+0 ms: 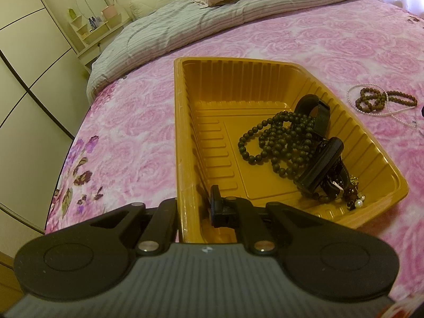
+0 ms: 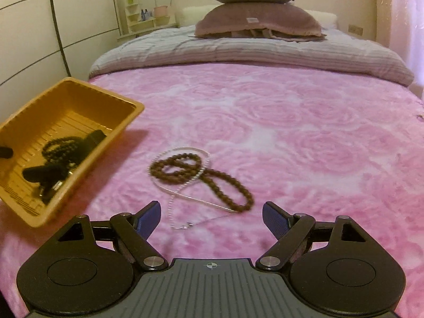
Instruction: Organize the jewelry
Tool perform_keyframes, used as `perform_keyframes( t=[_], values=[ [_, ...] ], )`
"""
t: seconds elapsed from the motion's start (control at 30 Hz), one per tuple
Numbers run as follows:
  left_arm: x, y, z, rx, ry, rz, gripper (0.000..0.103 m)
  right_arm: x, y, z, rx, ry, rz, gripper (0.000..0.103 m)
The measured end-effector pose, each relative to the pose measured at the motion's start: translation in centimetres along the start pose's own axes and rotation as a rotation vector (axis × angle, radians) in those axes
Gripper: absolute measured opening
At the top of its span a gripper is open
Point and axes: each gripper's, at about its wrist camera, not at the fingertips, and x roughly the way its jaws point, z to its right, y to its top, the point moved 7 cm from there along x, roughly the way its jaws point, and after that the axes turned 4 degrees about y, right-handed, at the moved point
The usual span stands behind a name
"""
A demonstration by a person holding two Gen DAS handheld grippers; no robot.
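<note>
- Yellow plastic tray (image 1: 185,137) sits on the pink rose-patterned bedspread (image 2: 291,132), its near wall pinched by the left gripper (image 1: 209,206), whose jaws are clamped nearly together on the rim.
- Already in the tray: a heap of dark green beads (image 1: 278,143) and what look like black watch straps (image 1: 320,164), piled toward its 3 o'clock side, though the tangle makes exact pieces hard to tell.
- Loose on the bedspread, at 2 o'clock from the tray in the left wrist view, lie a brown bead string (image 2: 209,177) and a thin pearl necklace (image 2: 182,198), overlapping each other.
- Right gripper (image 2: 211,218) hovers with its jaws spread wide and nothing between them; the necklace clasp lies just ahead at 12 o'clock.
- Step in hand, by judgement: reaching for the next piece to collect.
- Next move calls for lowering onto the strands, closing on one without snagging the other, then carrying it toward the tray at 10 o'clock.
</note>
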Motion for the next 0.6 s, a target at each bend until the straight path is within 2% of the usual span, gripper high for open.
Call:
perform_keyframes(
  t=[0.17, 0.33, 0.4, 0.6],
  values=[
    [0.0, -0.1, -0.1, 0.000, 0.000, 0.001, 0.006, 0.9, 0.7, 2.0, 0.047, -0.016, 0.000, 0.066],
    [-0.1, 0.0, -0.1, -0.002, -0.002, -0.001, 0.006, 2.1, 1.6, 3.6, 0.060, -0.037, -0.025, 0.045],
    [-0.1, 0.0, 0.0, -0.002, -0.002, -0.001, 0.006, 2.9, 1.8, 4.0, 0.055, -0.051, -0.046, 0.032],
    [-0.1, -0.1, -0.1, -0.002, -0.001, -0.001, 0.006, 5.6, 1.4, 4.3, 0.008, -0.054, -0.157, 0.023]
  ],
)
